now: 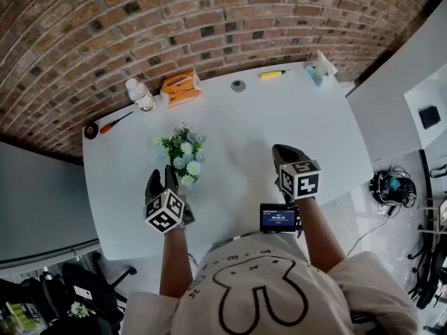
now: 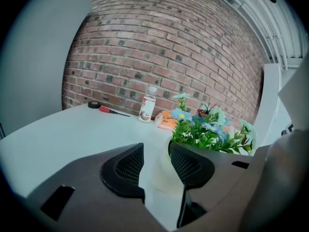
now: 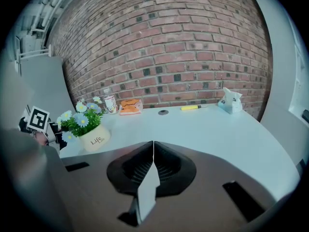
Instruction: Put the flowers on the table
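Observation:
A small white pot of blue and white flowers (image 1: 183, 158) stands upright on the white table (image 1: 300, 117), left of centre. My left gripper (image 1: 162, 176) sits just on the near side of it, jaws apart. In the left gripper view the pot (image 2: 161, 170) shows in the gap ahead of the open left gripper (image 2: 157, 154), and the pads do not press on it; the flowers (image 2: 207, 129) rise to the right. My right gripper (image 1: 283, 151) hovers over bare table to the right, shut with nothing in it (image 3: 153, 146). The right gripper view shows the pot (image 3: 95, 138) at the left.
Along the far edge by the brick wall lie a tape roll (image 1: 91, 130), a screwdriver (image 1: 115, 123), a small bottle (image 1: 142, 96), an orange packet (image 1: 180, 88), a grey disc (image 1: 239, 86), a yellow marker (image 1: 274, 74) and a white object (image 1: 323, 66).

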Motion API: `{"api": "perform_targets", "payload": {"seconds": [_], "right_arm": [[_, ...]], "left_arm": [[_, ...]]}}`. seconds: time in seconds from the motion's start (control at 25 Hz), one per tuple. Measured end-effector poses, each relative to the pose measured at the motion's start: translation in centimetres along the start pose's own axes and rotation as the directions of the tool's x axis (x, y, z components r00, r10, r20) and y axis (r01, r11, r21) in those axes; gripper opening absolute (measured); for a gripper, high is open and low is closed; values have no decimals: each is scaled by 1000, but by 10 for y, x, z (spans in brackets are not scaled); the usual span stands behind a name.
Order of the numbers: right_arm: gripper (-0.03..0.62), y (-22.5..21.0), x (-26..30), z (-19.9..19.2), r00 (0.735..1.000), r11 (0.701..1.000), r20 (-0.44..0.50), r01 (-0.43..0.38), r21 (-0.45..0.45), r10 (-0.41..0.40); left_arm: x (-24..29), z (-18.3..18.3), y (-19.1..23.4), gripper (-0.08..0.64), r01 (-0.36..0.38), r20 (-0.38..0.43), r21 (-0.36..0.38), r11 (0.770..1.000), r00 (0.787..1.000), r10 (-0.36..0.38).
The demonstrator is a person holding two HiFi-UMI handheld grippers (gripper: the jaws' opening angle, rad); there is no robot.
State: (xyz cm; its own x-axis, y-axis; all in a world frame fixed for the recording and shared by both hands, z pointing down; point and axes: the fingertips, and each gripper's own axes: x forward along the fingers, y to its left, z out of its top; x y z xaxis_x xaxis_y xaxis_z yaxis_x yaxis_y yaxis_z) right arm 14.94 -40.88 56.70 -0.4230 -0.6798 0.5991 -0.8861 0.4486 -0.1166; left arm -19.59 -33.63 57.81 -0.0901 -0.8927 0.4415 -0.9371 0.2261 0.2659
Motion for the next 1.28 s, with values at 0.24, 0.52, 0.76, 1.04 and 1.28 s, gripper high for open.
{"api": "perform_targets", "payload": {"seconds": [0.24,0.52,0.76,1.04,1.28], "right_arm": [[17,2,-10,14,998,1000,62,-3,-7,3],[17,6,-21,39,989,1000,145,-8,-23,12],[17,12,-33,60,978,999,209,-14,-37,22],[17,18,-48,91,958,998,284,-22,-60,38],[17,34,-49,108,943,993,323,-47,-106,79]], "left_arm": [[-10,7,2,176,-5,25,-6,1000,1000,6],[-18,23,5,162,0,66,-6,1000,998,1],[-22,42,1,150,13,118,6,1000,993,-14],[-33,62,2,133,11,171,19,1000,985,-14],[-47,78,10,102,-9,217,48,999,976,-2]]}}
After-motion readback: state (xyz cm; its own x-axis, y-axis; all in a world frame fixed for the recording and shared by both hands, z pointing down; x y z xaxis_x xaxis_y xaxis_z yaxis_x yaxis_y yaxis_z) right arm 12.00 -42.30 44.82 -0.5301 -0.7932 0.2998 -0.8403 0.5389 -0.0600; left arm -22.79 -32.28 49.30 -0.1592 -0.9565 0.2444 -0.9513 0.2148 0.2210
